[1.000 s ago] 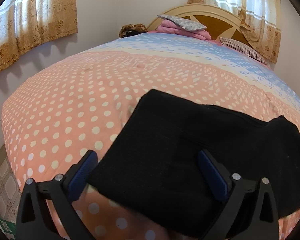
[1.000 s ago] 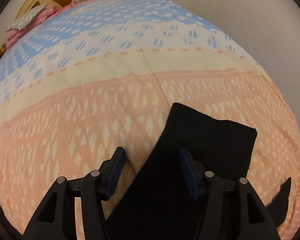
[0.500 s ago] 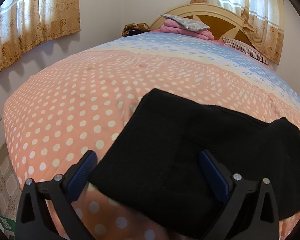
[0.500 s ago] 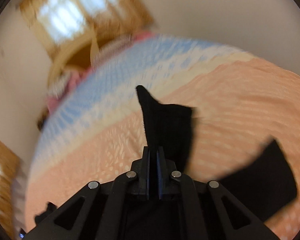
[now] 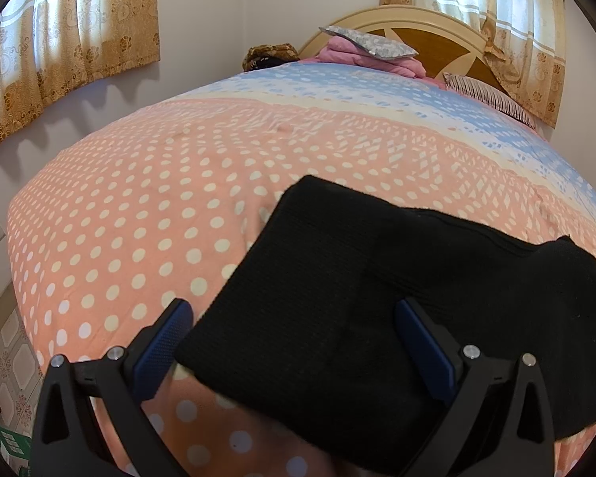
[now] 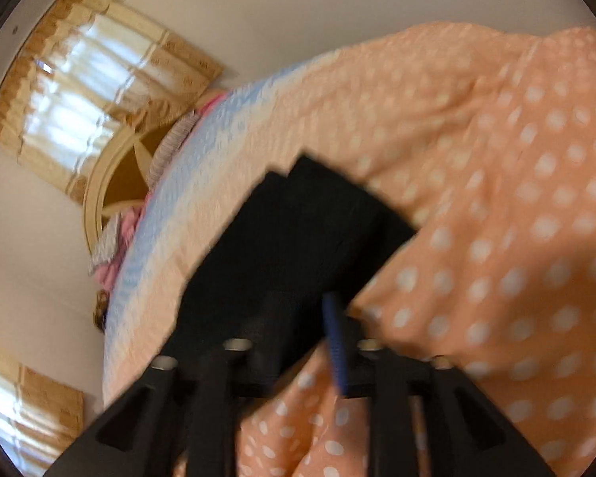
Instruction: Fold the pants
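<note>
Here the black pants (image 5: 337,298), a thick ribbed knit folded into a blocky slab, lie on the bed (image 5: 139,206) with its peach, white-dotted quilted cover. The left gripper (image 5: 294,342) is spread wide, its blue textured pads either side of the near folded edge, gripping nothing. The right gripper (image 6: 298,330), blurred, stands parted over the pants' corner (image 6: 298,230); no grip shows.

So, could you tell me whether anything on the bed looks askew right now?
Nothing looks damaged or spilled. The black pants lie folded on the dotted bedspread, but one corner on the right sticks out past the fold, so the edges do not line up.
</note>
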### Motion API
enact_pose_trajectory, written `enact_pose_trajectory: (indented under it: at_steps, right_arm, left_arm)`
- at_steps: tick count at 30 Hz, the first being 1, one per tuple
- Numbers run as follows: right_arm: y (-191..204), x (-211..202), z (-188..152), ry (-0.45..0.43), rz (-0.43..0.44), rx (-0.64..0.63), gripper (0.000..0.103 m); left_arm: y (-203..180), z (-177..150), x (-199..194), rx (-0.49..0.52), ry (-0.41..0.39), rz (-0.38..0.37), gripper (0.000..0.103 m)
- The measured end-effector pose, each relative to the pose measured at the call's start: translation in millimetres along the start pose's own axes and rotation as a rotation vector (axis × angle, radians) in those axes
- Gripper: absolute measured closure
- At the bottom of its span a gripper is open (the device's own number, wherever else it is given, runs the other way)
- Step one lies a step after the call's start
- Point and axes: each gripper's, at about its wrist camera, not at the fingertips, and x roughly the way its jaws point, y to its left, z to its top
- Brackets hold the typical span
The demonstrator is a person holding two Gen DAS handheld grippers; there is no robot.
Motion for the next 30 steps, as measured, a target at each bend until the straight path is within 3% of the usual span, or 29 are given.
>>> enact_pose_trajectory:
  at_steps: [1, 4, 6, 9, 10, 12, 14, 17, 18, 20, 21, 26, 30]
  right_arm:
    - [2.6, -12.4, 7.9, -0.066, -0.039, 0.003, 0.044]
    - [24.0, -26.9, 24.3, -0.183, -0.077, -0.125, 0.039]
    - [48.0, -14.0, 34.9, -0.155, -0.055, -0.269, 0.04]
    - [87.1, 30.1, 41.3, -0.111, -0.198, -0.561, 0.04]
    - [88.1, 38.5, 40.9, -0.091, -0.209, -0.601, 0.04]
    - [89.6, 65.4, 45.6, -0.011, -0.208, -0.639, 0.04]
    - [79.8, 77.4, 48.2, 0.014, -0.242, -0.638, 0.04]
    - [73.4, 93.4, 51.6, 0.059, -0.204, -0.616, 0.04]
    - [73.7, 93.3, 50.0, 0.057, -0.212, -0.63, 0.047]
    - [72.6, 93.3, 48.9, 0.058, -0.246, -0.652, 0.083]
    - [72.6, 93.7, 50.3, 0.072, -0.224, -0.634, 0.09]
    - [63.8, 55.5, 45.8, -0.045, -0.175, -0.532, 0.094]
    - [60.0, 31.1, 45.3, -0.174, -0.186, -0.427, 0.096]
  left_arm:
    - [0.0, -0.1, -0.1, -0.001, -0.001, 0.0, 0.0]
    - [-0.1, -0.1, 0.1, 0.0, -0.001, 0.005, 0.0]
    - [-0.7, 0.1, 0.3, 0.001, 0.001, 0.006, 0.0]
    - [-1.1, 0.6, 0.8, 0.001, 0.003, 0.007, 0.0]
    - [-1.3, 0.6, 0.7, 0.001, 0.003, 0.007, 0.0]
    - [-1.3, 0.6, 0.8, 0.001, 0.003, 0.009, 0.0]
    - [-2.1, 0.7, 0.8, 0.0, 0.005, 0.013, 0.0]
    - [-1.8, 0.9, 1.0, 0.0, 0.006, 0.014, 0.0]
    - [-2.0, 1.2, 1.3, 0.0, 0.006, 0.015, 0.0]
    - [-1.4, 1.1, 1.3, -0.001, 0.005, 0.015, 0.0]
    - [-1.4, 1.8, 2.2, 0.0, 0.004, 0.014, 0.0]
    - [-1.1, 1.0, 2.4, -0.002, 0.002, 0.013, 0.0]
    - [-1.4, 1.0, 2.2, -0.001, 0.002, 0.013, 0.0]
